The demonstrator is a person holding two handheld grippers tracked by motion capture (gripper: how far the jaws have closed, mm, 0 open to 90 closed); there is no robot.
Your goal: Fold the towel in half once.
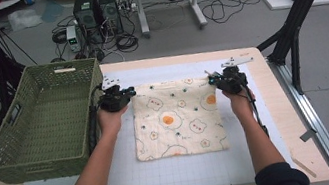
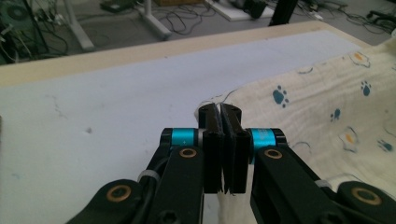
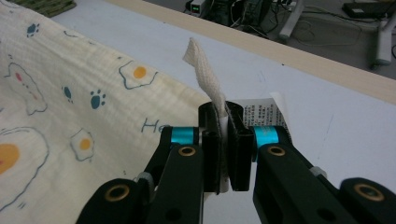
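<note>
While both grippers' fingers clamp the cloth (image 1: 177, 118) corners — left gripper (image 1: 125, 95), right gripper (image 1: 216, 80), green basket (image 1: 43, 123) just beside.

Cream cloth (image 1: 177, 118) with fried-egg and paw prints; spread flat, far corners pinched in left gripper (image 1: 128, 94) and right gripper (image 1: 215, 80); rest lies between and nearward of both.

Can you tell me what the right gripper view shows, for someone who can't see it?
The right gripper has its black jaws shut on a corner of a cream cloth printed with fried eggs and blue paw prints, with a white loop sticking up. The cloth lies on a pale mat.
</note>
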